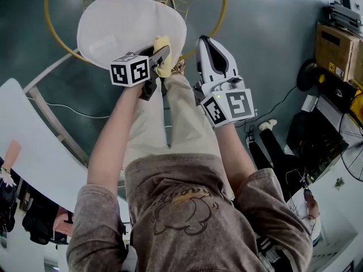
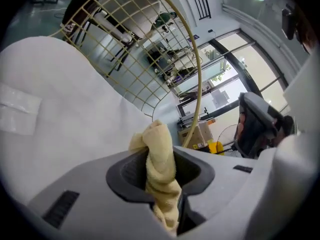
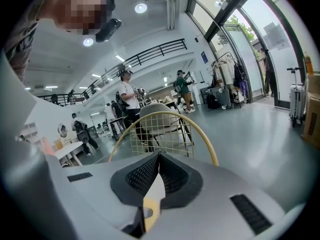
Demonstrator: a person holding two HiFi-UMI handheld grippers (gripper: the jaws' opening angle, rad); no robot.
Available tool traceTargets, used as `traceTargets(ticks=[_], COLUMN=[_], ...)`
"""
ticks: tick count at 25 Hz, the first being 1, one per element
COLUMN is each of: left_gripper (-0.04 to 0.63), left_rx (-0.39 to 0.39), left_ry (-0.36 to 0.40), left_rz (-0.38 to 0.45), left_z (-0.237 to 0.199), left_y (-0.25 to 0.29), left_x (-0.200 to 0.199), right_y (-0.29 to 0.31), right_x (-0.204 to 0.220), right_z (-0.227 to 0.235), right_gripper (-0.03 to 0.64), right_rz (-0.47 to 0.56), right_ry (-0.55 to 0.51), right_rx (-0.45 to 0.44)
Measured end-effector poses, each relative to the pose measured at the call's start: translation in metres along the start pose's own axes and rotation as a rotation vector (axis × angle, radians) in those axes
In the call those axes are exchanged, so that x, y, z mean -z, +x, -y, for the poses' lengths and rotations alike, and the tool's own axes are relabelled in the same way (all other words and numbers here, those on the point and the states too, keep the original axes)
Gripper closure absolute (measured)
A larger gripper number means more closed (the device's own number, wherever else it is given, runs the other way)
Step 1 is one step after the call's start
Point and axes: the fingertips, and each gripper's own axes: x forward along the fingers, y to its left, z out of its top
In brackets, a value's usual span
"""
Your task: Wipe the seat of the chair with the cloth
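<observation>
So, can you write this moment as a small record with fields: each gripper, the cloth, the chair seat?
left gripper: shut on the yellow cloth
right gripper: jaws together, nothing between them
cloth: bunched, sticking out past the jaw tips
seat: white, round, nothing lying on it
cloth on seat: at the seat's near edge; contact cannot be told
chair back: yellow wire grid in a hoop

We have the cloth [image 2: 160,154] between the left gripper [image 1: 160,54] jaws, at the seat's [image 1: 122,27] near edge. The right gripper [image 1: 209,44] sits just right, off the seat.
</observation>
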Motion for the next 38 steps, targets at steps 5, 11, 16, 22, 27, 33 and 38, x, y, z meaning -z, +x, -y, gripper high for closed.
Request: traceTargets(ticks=[5,11,16,22,27,33,38], left_gripper=[0.476,0.476,0.476,0.476,0.476,0.476,0.476], left_rx=[-0.050,-0.196,-0.328,-0.489,-0.517,-0.549,-0.580], left_ry=[-0.013,-0.026,-0.008,0.080,0.104,0.121,0.140], left_rz=[0.068,0.177,0.224,0.215,0.237,0.184,0.127], left_z=[-0.024,-0.073,-0.124,-0.161,-0.172,-0.188,-0.207], left_y=[-0.048,-0.125,-0.180,-0.230,-0.239,-0.240,-0.232], left_x=[-0.015,-0.039,-0.060,-0.080,-0.096,-0.092,-0.085], right_y=[0.004,0.010,0.021,0.028,0.037,0.044,0.047], right_x=[0.000,-0.007,-0.008,-0.013,-0.011,-0.013,-0.013], right_z=[-0.012,-0.037,-0.054,-0.069,-0.074,-0.073,-0.065], right_gripper=[0.589,0.589,0.589,0.589,0.589,0.589,0.589], right_rz=[-0.011,-0.018,-0.030,-0.041,-0.052,-0.061,-0.067], right_ry=[-0.012,-0.029,-0.048,-0.070,-0.083,-0.089,-0.093], right_rx=[-0.029,-0.083,-0.127,-0.155,-0.167,-0.166,-0.150])
